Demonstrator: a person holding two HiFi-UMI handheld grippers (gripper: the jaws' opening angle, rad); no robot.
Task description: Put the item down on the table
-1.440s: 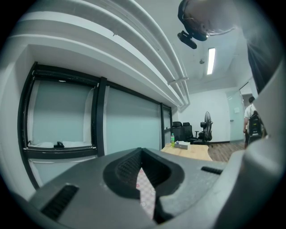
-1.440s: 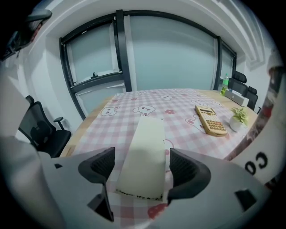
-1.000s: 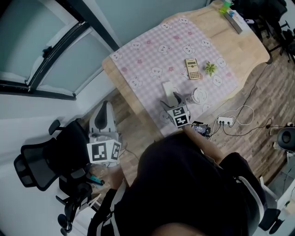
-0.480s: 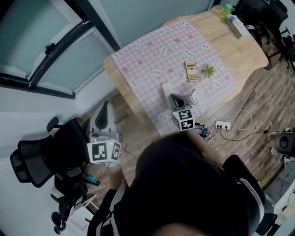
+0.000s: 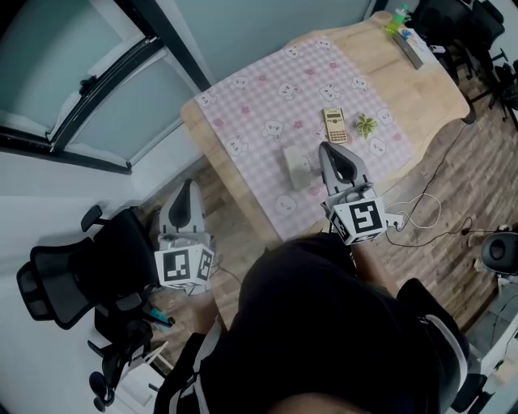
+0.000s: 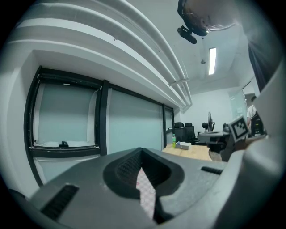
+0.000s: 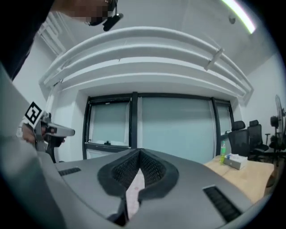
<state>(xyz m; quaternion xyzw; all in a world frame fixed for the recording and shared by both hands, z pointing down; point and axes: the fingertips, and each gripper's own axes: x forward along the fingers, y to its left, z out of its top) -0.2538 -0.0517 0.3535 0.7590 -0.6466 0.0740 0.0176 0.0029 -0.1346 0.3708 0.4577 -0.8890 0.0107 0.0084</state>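
The item, a small cream block (image 5: 296, 162), lies on the pink checked cloth (image 5: 267, 93) of the wooden table (image 5: 441, 89), near its front edge. My right gripper (image 5: 327, 149) hovers high above the cloth just right of the block, apart from it, shut with nothing between its jaws. In the right gripper view the right gripper (image 7: 139, 154) points level at the windows. My left gripper (image 5: 187, 187) hangs off the table's left side over the floor; in the left gripper view the left gripper (image 6: 142, 154) has its jaws met at the tip and holds nothing.
A calculator (image 5: 334, 125) and a small green plant (image 5: 367, 124) lie on the cloth beyond the block. A green bottle (image 5: 396, 14) and a box (image 5: 411, 40) stand at the table's far end. A black office chair (image 5: 57, 283) is at the left, a power strip (image 5: 396, 218) on the floor.
The right gripper let go of the cream block, shut its jaws and rose up and rightward away from it. The block stays on the cloth. The left gripper kept still.
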